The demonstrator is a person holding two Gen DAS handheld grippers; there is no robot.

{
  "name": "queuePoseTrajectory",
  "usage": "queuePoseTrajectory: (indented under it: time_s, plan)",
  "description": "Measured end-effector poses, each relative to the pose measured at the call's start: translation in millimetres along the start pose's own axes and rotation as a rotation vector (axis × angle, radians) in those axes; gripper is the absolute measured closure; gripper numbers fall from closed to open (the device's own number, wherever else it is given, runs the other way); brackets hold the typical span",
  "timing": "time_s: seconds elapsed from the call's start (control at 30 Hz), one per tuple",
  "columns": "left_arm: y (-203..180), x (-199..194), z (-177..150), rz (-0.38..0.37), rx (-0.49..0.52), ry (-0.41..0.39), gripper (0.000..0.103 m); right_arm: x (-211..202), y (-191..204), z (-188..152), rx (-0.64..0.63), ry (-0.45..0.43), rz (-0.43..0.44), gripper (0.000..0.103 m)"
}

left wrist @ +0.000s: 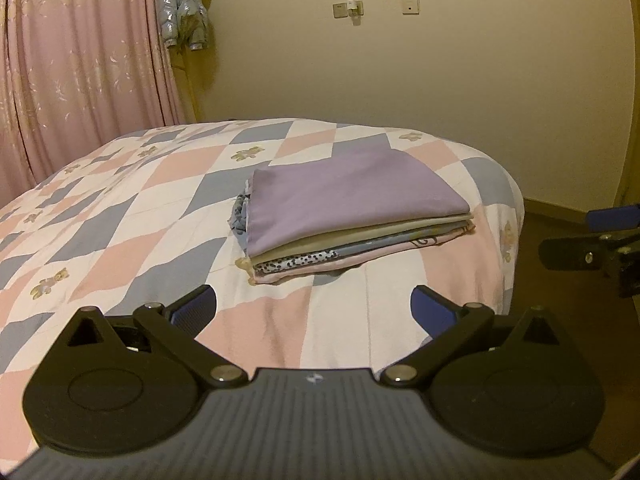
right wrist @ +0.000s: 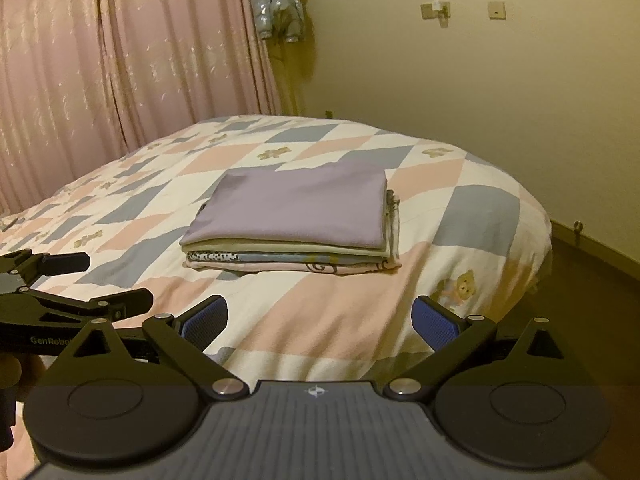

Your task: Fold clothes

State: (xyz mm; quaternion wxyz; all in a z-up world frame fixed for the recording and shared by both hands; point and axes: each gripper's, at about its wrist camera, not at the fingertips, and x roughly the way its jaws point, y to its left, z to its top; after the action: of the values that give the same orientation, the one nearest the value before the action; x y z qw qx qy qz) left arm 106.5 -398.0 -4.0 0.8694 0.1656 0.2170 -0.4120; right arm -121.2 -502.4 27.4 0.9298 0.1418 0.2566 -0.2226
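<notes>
Left gripper (left wrist: 314, 312) spread wide, holding nothing, hovering over the near edge of the bed (left wrist: 132, 216). Right gripper (right wrist: 320, 320) same deal, wide apart and empty, just off to the side at 3 o'clock in the left wrist view. Stack of folded clothes (left wrist: 352, 216) sitting up at 12 o'clock on the checkered quilt, lilac piece (right wrist: 296, 204) on top. Pink curtain (left wrist: 80, 68) at 10 o'clock, puffy jacket (left wrist: 182, 8) hanging beside it.
</notes>
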Motion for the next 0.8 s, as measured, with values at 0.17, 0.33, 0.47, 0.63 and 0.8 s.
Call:
queuePoseTrajectory:
  time_s: [0.17,0.33,0.47,0.63,0.8]
  plan:
    - [-2.9,-2.0,3.1,-0.012,-0.018,0.014,0.001,-5.6,-3.1,1.6,0.012,-0.001,-0.007,0.002]
    - [-4.1,-7.7,5.9,-0.006,-0.044,0.034,0.001,-15.2,-2.9,4.4,0.008,-0.009,-0.020,0.002]
    - [-2.8,-20.7,6.1,-0.009,-0.072,0.026,0.001,-25.1,-0.8,5.0,0.006,-0.008,-0.026,0.002]
    - [-6.0,-39.4,4.5,-0.020,-0.082,0.016,0.001,-42.4,3.1,4.4,0.010,-0.015,-0.036,0.002]
    - [-8.3,-58.4,1.3,-0.004,-0.087,0.005,0.001,-56.4,9.5,3.4,0.014,-0.007,-0.048,0.002]
